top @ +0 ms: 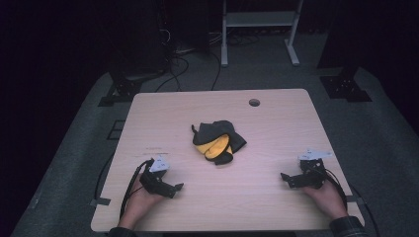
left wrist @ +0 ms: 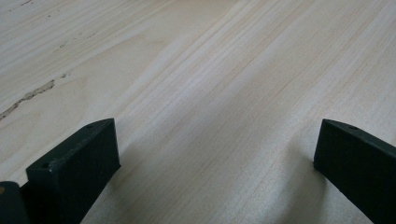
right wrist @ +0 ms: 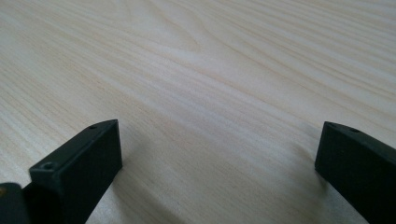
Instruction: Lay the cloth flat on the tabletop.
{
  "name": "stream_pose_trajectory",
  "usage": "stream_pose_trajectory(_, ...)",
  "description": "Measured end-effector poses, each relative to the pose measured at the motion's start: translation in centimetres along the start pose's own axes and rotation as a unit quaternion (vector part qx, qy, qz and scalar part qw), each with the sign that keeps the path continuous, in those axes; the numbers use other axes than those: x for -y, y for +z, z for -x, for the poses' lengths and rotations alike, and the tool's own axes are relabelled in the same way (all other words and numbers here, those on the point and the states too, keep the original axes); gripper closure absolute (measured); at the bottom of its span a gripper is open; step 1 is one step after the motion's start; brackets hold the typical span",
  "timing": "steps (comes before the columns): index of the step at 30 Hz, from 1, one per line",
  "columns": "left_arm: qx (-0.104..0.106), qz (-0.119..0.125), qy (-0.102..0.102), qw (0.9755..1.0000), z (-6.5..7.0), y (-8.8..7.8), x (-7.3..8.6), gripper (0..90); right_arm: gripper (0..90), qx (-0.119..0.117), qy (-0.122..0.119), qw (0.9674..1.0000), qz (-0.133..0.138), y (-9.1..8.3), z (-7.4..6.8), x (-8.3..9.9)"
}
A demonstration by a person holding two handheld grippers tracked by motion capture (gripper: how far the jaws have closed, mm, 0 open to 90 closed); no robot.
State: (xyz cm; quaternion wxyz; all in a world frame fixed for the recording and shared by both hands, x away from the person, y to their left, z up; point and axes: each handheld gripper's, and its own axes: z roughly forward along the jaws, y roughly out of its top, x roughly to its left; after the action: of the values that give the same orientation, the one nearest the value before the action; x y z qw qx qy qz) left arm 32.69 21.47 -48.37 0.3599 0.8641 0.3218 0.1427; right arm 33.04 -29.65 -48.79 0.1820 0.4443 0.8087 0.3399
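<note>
Cloth (top: 217,141): black and yellow, crumpled at mid table (top: 276,113).
Handling: likely soft, light, limp; will sag.
Hold: pinch a raised fold at its edge.
Left claw (top: 173,188): wide open, empty, well apart from cloth.
Right claw (top: 287,178): wide open, empty, well apart from cloth.
</note>
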Motion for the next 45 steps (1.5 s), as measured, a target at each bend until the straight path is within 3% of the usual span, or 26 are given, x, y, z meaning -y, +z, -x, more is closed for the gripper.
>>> stream_pose_trajectory(7,-0.001,-0.001,-0.001,1.0,0.0,0.0,0.0,0.0,0.0,0.0,0.001,1.0,0.0,0.0,0.0,-0.1)
stream_pose_trajectory(11,-0.004,0.0,-0.004,1.0,0.0,-0.1,0.1,0.0,2.3,-0.002,-0.001,0.9996,-0.027,0.1,-0.1,-0.8)
stream_pose_trajectory(17,-0.004,-0.001,-0.003,1.0,0.1,-0.3,0.2,0.0,6.1,-0.02,-0.008,0.9989,-0.041,0.0,0.0,-1.5)
stream_pose_trajectory(23,-0.004,-0.001,-0.004,1.0,0.1,-0.3,0.3,0.0,6.4,-0.048,0.003,0.9988,-0.01,-0.5,0.0,-2.6)
stream_pose_trajectory(29,-0.004,-0.001,-0.004,1.0,0.1,-0.3,0.2,0.0,6.3,-0.071,-0.003,0.9974,0.017,-0.3,0.0,-4.2)
stream_pose_trajectory(35,-0.004,-0.002,-0.004,1.0,0.0,-0.2,0.2,0.0,6.3,-0.092,-0.008,0.9953,0.03,0.3,-0.6,-6.0)
stream_pose_trajectory(38,-0.004,-0.002,-0.004,1.0,0.1,-0.3,0.2,0.0,6.3,-0.109,0.0,0.9932,0.04,0.7,-0.8,-7.0)
stream_pose_trajectory(45,-0.005,-0.002,-0.004,1.0,0.2,-0.4,0.4,0.0,6.8,-0.125,-0.016,0.9902,0.061,1.4,-1.6,-9.4)
